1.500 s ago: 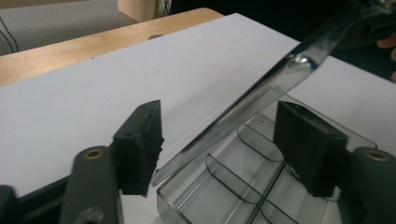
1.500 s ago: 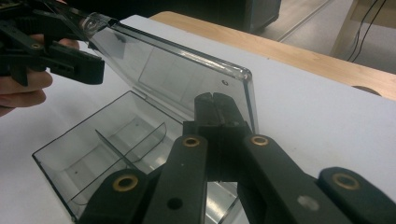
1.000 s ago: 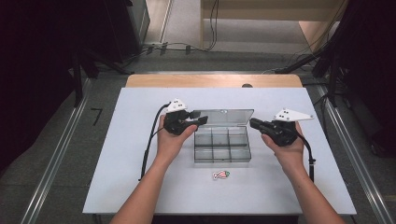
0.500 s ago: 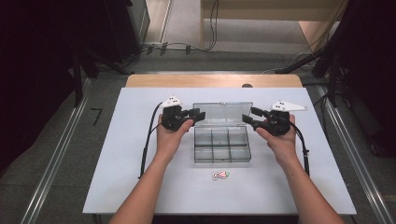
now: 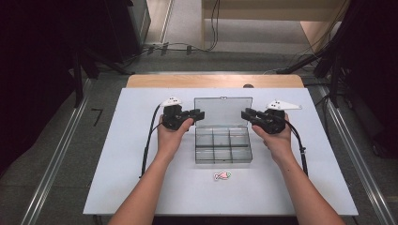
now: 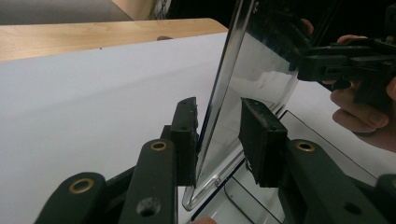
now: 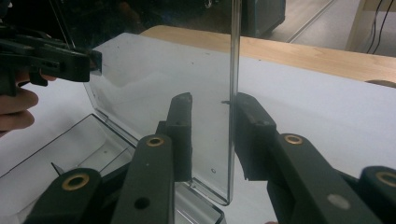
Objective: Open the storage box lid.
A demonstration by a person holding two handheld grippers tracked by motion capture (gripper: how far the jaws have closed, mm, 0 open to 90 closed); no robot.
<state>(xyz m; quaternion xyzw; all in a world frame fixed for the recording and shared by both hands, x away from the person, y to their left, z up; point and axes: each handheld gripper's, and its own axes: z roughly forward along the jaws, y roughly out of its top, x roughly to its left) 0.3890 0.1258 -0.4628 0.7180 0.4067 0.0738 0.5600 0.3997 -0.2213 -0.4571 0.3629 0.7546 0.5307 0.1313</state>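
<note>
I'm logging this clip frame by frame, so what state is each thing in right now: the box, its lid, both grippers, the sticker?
Clear compartment box: open, compartments look empty, flat on the table.
Lid: raised, standing about upright.
Left gripper: jaws straddle the lid's edge, just been closing; one pad at the lid, the other apart.
Right gripper: jaws straddle the lid's opposite edge, just been closing; gap at one pad.
Sticker: flat on the table, untouched.

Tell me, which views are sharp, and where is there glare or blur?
High view: soft, evenly lit table, dark surroundings. Left gripper view: the clear lid reflects dark shapes, and the near jaws are slightly blurred. Right gripper view: the lid's edge is sharp, with pale reflections on the pane.
</note>
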